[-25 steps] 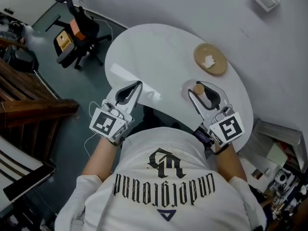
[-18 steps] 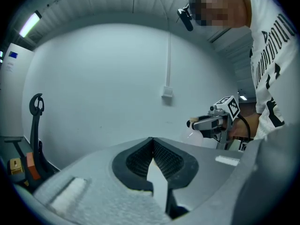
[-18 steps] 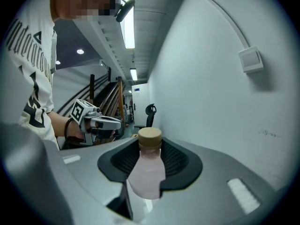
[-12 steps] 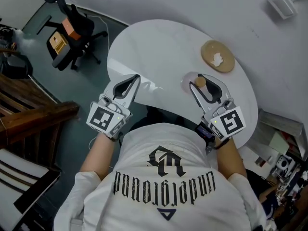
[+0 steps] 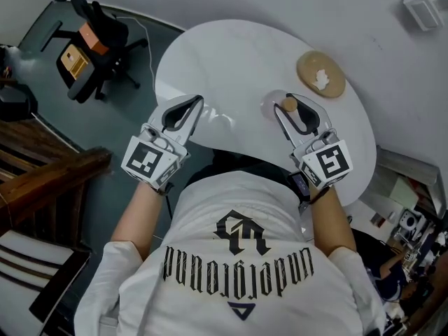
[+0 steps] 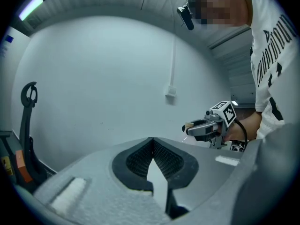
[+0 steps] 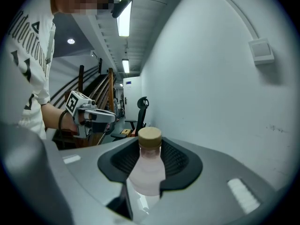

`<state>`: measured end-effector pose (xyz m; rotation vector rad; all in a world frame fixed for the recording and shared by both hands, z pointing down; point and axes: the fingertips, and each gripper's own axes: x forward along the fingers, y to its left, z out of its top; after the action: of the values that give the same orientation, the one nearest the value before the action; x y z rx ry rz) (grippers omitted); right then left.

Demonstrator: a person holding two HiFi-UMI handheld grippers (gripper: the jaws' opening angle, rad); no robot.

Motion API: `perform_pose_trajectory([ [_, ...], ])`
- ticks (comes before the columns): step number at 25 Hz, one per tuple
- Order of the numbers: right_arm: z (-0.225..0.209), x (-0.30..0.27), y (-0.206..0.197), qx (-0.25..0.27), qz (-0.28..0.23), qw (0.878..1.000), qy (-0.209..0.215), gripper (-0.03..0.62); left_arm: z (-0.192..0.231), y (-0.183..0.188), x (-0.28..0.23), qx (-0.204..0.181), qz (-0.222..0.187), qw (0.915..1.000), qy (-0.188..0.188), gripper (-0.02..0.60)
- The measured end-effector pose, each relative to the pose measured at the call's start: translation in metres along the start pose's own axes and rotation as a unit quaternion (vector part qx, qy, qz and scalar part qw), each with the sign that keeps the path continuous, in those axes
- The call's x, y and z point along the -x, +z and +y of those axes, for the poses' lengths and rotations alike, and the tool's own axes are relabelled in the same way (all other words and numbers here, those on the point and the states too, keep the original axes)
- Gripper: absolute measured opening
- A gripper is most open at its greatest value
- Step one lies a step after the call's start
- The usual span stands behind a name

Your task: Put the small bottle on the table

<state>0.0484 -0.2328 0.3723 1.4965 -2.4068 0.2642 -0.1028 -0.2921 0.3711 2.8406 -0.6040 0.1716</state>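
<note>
The small bottle [image 7: 147,168] is clear and pale pink with a tan cap [image 5: 288,105]. My right gripper [image 5: 294,109] is shut on it, its ribbed pads [image 7: 176,159] pressing on both sides below the cap. It is upright above the near right part of the round white table [image 5: 231,54]; I cannot tell whether its base touches. My left gripper [image 5: 196,102] sits at the table's near left edge, its tips meeting with nothing between them [image 6: 152,140]. Each gripper also appears in the other's view: the right gripper [image 6: 211,125] and the left gripper [image 7: 91,116].
A round wooden coaster [image 5: 321,74] with a small white item lies on the table's far right, just beyond the bottle. A wall runs behind the table. An office chair [image 5: 80,51] stands on the floor at left, with dark wooden stairs [image 5: 42,166] nearer me.
Both grippers have moved forward and a little lower at the table's near edge. The bottle stays gripped in the right one and has come closer to the coaster.
</note>
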Motion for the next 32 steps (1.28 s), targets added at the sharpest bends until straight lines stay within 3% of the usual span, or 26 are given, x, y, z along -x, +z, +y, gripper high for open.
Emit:
perform_pose_trajectory([
  [32, -0.038, -0.097, -0.141, -0.017, 0.100, 0.994, 0.045, 0.141, 0.026, -0.083, -0.069, 0.020, 0.078, 0.9967, -0.011, 0.006],
])
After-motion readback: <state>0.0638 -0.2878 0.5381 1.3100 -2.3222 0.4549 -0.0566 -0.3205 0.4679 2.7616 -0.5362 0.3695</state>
